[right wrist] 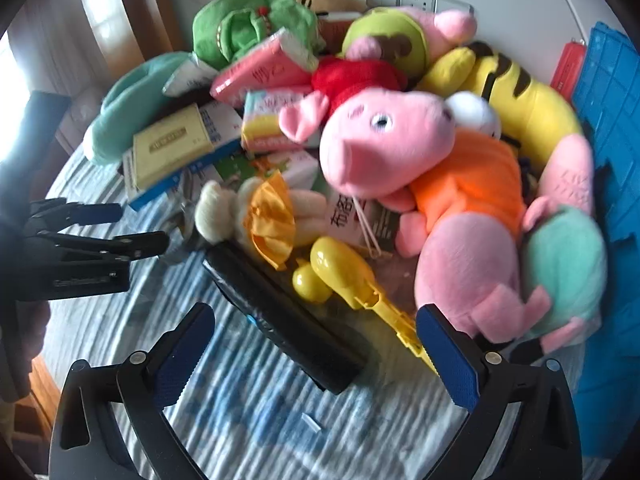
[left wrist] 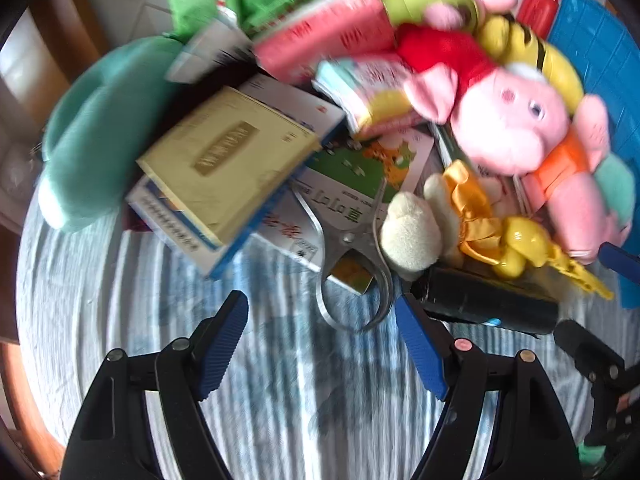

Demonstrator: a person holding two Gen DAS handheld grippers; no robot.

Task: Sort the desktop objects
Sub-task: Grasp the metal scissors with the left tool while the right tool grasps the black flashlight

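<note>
While a striped blue-and-white cloth (right wrist: 280,420) fills the lower half of both views, the heap to sort sits across the upper half — a pink plush pig (right wrist: 432,168) at right, a yellow book (left wrist: 228,164) at centre left, metal scissors (left wrist: 352,256) just below centre. The left gripper (left wrist: 324,344) stands apart over bare cloth, holding nothing; the right gripper (right wrist: 316,344) — also apart, empty — frames a black case (right wrist: 288,320).

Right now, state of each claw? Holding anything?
Left claw: open, holding nothing, above the striped cloth near the scissors.
Right claw: open, holding nothing; the black case lies ahead.
</note>
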